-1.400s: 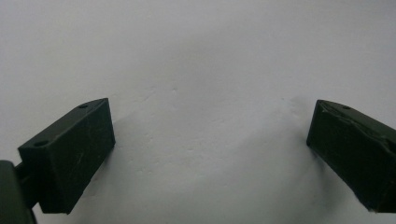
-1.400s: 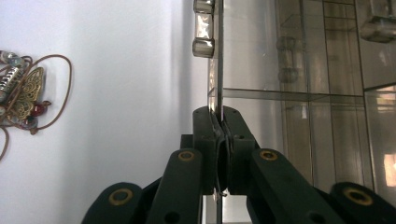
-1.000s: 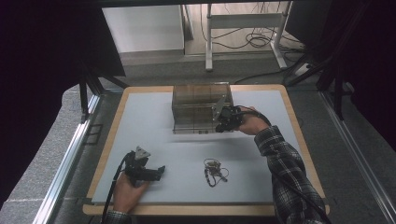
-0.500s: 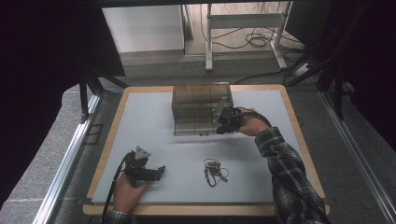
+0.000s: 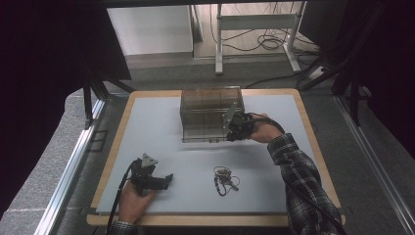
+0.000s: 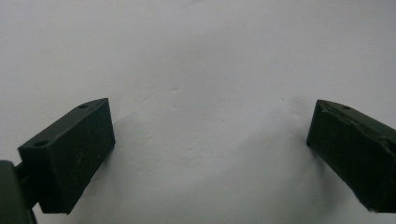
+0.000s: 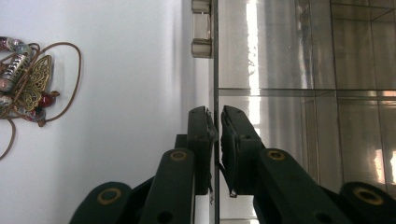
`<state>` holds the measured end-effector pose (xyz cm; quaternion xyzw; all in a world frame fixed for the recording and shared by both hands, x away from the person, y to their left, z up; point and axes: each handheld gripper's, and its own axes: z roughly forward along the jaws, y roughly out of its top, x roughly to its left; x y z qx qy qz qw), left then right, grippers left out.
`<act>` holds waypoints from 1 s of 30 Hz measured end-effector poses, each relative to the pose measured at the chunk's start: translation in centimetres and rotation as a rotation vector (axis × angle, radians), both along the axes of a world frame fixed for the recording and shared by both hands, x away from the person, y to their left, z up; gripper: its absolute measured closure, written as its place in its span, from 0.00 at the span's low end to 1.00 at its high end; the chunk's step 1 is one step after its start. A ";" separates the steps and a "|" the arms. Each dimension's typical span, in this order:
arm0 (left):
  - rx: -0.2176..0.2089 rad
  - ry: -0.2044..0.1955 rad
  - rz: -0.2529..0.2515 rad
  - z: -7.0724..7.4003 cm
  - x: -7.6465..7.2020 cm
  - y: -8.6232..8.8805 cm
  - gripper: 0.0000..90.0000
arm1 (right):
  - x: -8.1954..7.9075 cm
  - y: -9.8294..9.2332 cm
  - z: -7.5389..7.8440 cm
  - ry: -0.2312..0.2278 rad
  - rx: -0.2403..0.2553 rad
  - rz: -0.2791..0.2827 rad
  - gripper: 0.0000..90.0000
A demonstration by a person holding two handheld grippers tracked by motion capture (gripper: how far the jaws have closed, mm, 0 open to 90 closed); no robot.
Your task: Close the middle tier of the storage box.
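The right gripper (image 7: pixel 217 122) is pinching the thin front panel of the clear box (image 5: pixel 210 113), its fingers (image 7: pixel 201 135) nearly together with the panel's edge sandwiched between them (the jaws have just been easing a little wider, so the hold may be loosening). That is the main worry: a smooth, glossy sheet gripped at its very edge could be slipping out if the hand pulls at an angle, and the panel might be snapping back on its hinge (image 7: pixel 201 46). Pulling too hard could also be dragging the whole light box across the counter (image 5: pixel 161 127) toward the near edge, where the necklace (image 5: pixel 224 179) is lying loose. The box is sitting at the middle of the far edge. The left gripper (image 5: pixel 169 179) is resting near the near-left corner, fingers (image 6: pixel 70 154) wide apart over bare surface, not steadying anything
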<state>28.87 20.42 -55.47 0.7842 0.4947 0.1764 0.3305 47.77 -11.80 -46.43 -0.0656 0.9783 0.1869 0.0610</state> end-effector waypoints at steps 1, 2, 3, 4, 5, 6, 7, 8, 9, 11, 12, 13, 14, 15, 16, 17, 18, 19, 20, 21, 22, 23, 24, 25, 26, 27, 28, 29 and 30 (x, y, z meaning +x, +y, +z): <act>0.000 0.000 0.000 0.0 0.0 0.0 0.01 | -0.1 0.0 0.1 -0.002 0.000 0.001 0.89; 0.000 0.000 0.000 0.0 0.0 0.0 0.01 | -0.1 0.0 0.1 -0.001 0.000 0.002 0.88; 0.000 0.000 0.000 0.0 0.0 0.0 0.01 | -0.2 0.1 0.2 -0.003 0.001 0.003 0.88; 0.000 0.000 0.000 0.0 0.0 0.0 0.01 | -0.3 0.1 0.3 -0.004 0.004 0.005 0.88; 0.000 0.000 0.000 0.0 0.0 0.0 0.01 | -0.3 0.1 0.4 -0.005 0.006 0.004 0.87; 0.000 0.000 0.000 0.0 0.0 0.0 0.01 | -0.4 0.1 0.5 -0.014 0.007 0.002 0.86; 0.000 0.000 0.000 0.0 0.0 0.0 0.01 | -0.4 0.1 0.6 -0.016 0.013 0.003 0.86; 0.000 0.000 0.000 0.0 0.0 0.0 0.01 | -0.5 0.1 0.8 -0.020 0.015 0.001 0.85; 0.000 0.000 0.000 0.0 0.0 0.0 0.01 | -0.6 0.1 0.9 -0.021 0.020 -0.001 0.85; 0.000 0.000 0.000 0.0 0.0 0.0 0.01 | -0.7 0.1 1.0 -0.019 0.027 -0.006 0.84; 0.000 0.000 0.000 0.0 0.0 0.0 0.01 | -0.8 0.1 1.0 -0.021 0.027 -0.009 0.83; 0.000 0.000 0.000 0.0 0.0 0.0 0.01 | -0.8 0.1 1.1 -0.019 0.031 -0.008 0.83; 0.000 0.000 0.000 0.0 0.0 0.0 0.01 | -0.9 0.1 1.2 -0.022 0.035 -0.011 0.83; 0.000 0.000 0.000 0.0 0.0 0.0 0.01 | -0.9 0.0 1.2 -0.022 0.038 -0.013 0.82; 0.000 0.000 0.000 0.0 0.0 0.0 0.01 | -0.9 0.0 1.3 -0.022 0.042 -0.015 0.82; 0.000 0.000 0.000 0.0 0.0 0.0 0.01 | -1.0 0.0 1.3 -0.022 0.044 -0.019 0.82; 0.000 0.000 0.000 0.0 0.0 0.0 0.01 | -1.0 -0.1 1.4 -0.023 0.048 -0.023 0.82; 0.000 0.000 0.000 0.0 0.0 0.0 0.01 | -1.1 -0.1 1.4 -0.021 0.051 -0.025 0.81; 0.000 0.000 0.000 0.0 0.0 0.0 0.01 | -1.2 -0.1 1.5 -0.025 0.053 -0.034 0.81; 0.000 0.000 0.000 0.0 0.0 0.0 0.01 | -1.2 -0.1 1.5 -0.026 0.059 -0.046 0.81; 0.000 0.000 0.000 0.0 0.0 0.0 0.01 | -1.3 -0.1 1.6 -0.027 0.067 -0.049 0.81; 0.000 0.000 -0.001 0.0 0.0 0.0 0.01 | -1.4 -0.2 1.6 -0.029 0.071 -0.052 0.81; 0.000 0.000 -0.001 0.0 0.0 0.0 0.01 | -1.4 -0.2 1.7 -0.030 0.074 -0.056 0.81; 0.000 0.000 -0.001 0.0 0.0 0.0 0.01 | -1.5 -0.2 1.7 -0.031 0.077 -0.058 0.80; 0.000 0.000 -0.001 0.0 0.0 0.0 0.01 | -1.6 -0.2 1.8 -0.030 0.083 -0.063 0.80; 0.000 0.000 -0.001 0.0 0.0 0.0 0.01 | -1.6 -0.2 1.8 -0.031 0.085 -0.064 0.80; 0.000 0.000 0.000 0.0 0.0 0.0 0.01 | -1.7 -0.2 1.8 -0.031 0.088 -0.070 0.80; 0.001 0.000 -0.001 0.0 0.0 0.0 0.01 | -1.7 -0.2 1.9 -0.033 0.091 -0.074 0.80; 0.000 0.000 -0.001 0.0 0.0 0.0 0.01 | -1.8 -0.2 1.9 -0.032 0.094 -0.078 0.79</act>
